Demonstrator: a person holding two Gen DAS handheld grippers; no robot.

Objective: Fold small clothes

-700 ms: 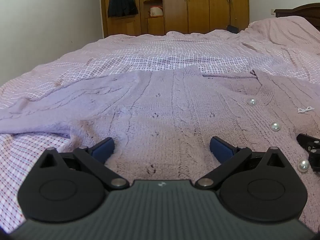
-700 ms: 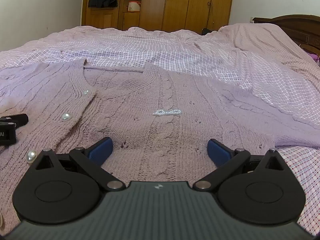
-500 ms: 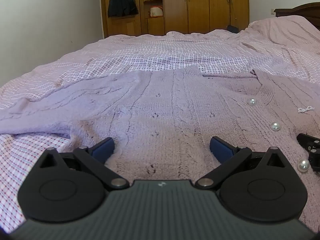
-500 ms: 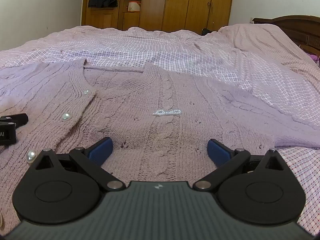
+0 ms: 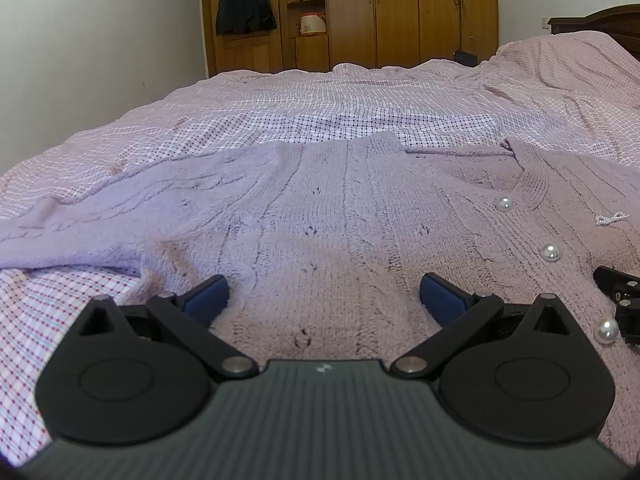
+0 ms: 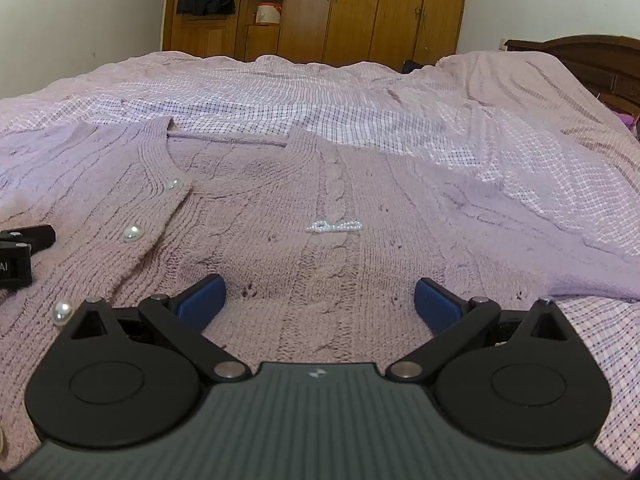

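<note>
On the checked bedspread (image 5: 360, 120) before you: one lilac cable-knit cardigan (image 5: 340, 216), spread flat, front up, pearl buttons (image 5: 550, 253) down the placket, beaded bow (image 6: 334, 225) on the chest. Your left gripper (image 5: 323, 298): jaws at full spread, nothing held, over the hem. Your right gripper (image 6: 318, 296): same, beside it. Background: wooden wardrobe (image 6: 360, 8).

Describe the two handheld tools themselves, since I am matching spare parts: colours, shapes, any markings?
Both look alike. The left tool and the right tool each have a dark grey ribbed body bearing a small pale logo, two matte black rounded plates with triangular cut-outs, black link bars on silver pivot pins, and blue-padded fingers. No cables, hands or sleeves show.
</note>
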